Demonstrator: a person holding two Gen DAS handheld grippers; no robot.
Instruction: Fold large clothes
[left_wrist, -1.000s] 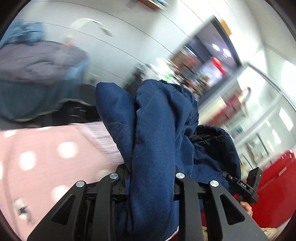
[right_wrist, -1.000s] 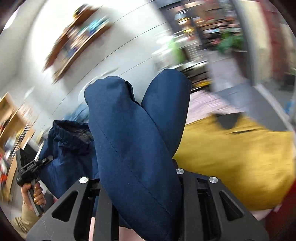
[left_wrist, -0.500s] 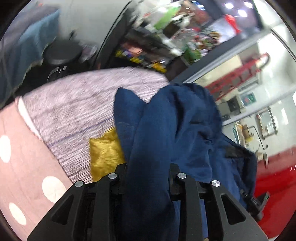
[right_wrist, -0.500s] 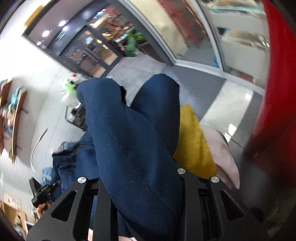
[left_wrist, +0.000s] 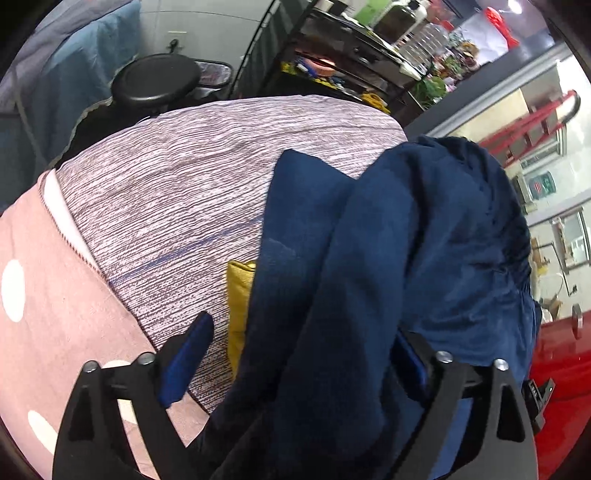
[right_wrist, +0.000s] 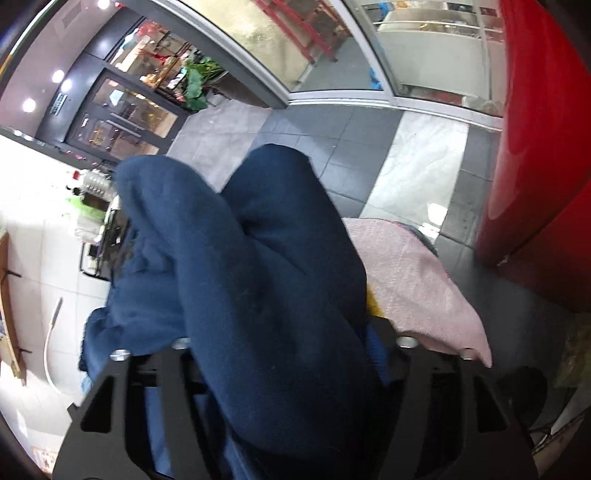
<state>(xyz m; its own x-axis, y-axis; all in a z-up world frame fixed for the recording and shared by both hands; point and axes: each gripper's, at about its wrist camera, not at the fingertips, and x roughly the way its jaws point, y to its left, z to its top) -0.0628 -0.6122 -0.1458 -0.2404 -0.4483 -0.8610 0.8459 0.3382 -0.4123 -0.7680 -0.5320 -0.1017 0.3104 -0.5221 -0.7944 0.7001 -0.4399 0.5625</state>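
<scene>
Ahead of the left hand-held gripper (left_wrist: 299, 354), the navy garment (left_wrist: 369, 258) bulks up between its spread fingers and blocks the centre and right of the way forward. To the left, the striped grey cloth (left_wrist: 192, 177) lies flat and bare, with a yellow cloth (left_wrist: 240, 295) just beside the garment. Past it stand a black stool (left_wrist: 155, 79) and a laden rack (left_wrist: 351, 44).

The same garment (right_wrist: 258, 258) fills the right hand-held gripper (right_wrist: 291, 343). On its right lie a pink cloth (right_wrist: 406, 280), bare floor (right_wrist: 369, 129), and a red wall (right_wrist: 546, 129).
</scene>
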